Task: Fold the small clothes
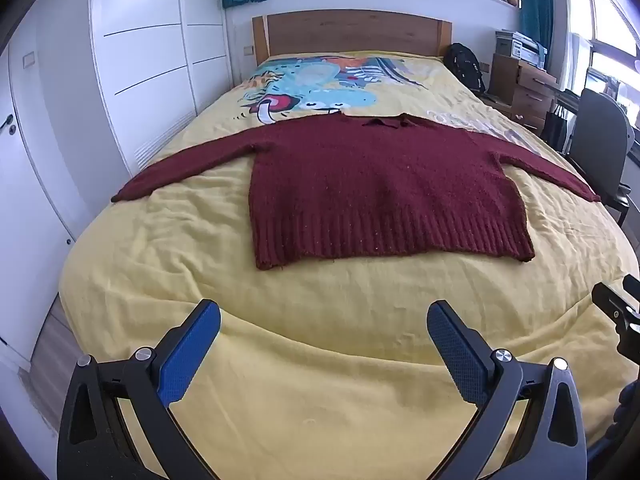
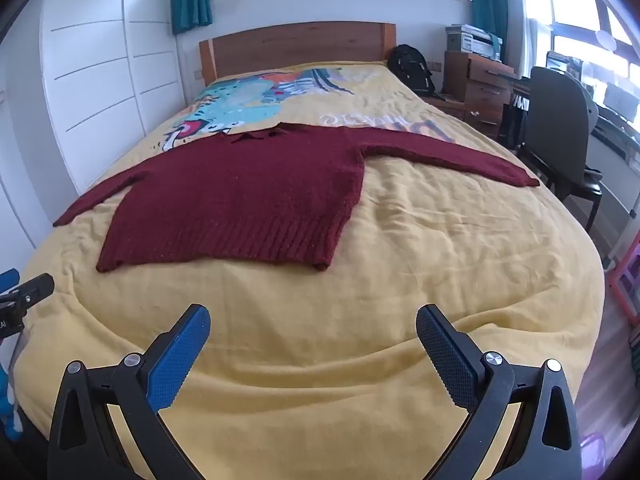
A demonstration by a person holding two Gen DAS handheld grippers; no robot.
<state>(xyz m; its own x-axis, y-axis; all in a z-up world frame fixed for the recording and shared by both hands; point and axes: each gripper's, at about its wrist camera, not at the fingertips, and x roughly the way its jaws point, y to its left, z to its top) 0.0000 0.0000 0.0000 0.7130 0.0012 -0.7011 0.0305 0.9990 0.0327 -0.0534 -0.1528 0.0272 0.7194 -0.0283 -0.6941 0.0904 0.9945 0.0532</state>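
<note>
Yellow bedding covers the bed [image 1: 160,264], with a cartoon print up toward the wooden headboard [image 1: 352,32], white wardrobe doors [image 1: 144,60] along one side and a desk chair [image 1: 600,140] on the other. Spread flat across the middle of the bed lies a dark red knitted sweater [image 1: 372,184], collar toward the headboard, ribbed hem toward the foot edge, and both sleeves stretched out nearly to the two side edges. Both tongs hang released above the foot of the bed, well apart from the garment: the left gripper [image 1: 324,320] has its blue pads spread wide with nothing between them, and the right gripper [image 2: 314,324] stands the same, empty. Folding has not begun, to judge from how the sweater lies. It looks like thick, soft wool (light enough, but limp and likely to sag and stretch wherever it is lifted), and its fuzzy surface should grip the ridged pads well rather than slip. The knit will probably drag on the bedding instead of sliding cleanly, so a lift beats a pull. Sensible places to pinch seem to be the left cuff [image 1: 124,196] and the right cuff [image 2: 524,180], to bring the sleeves in first, then the two hem corners, taking both layers together.
</note>
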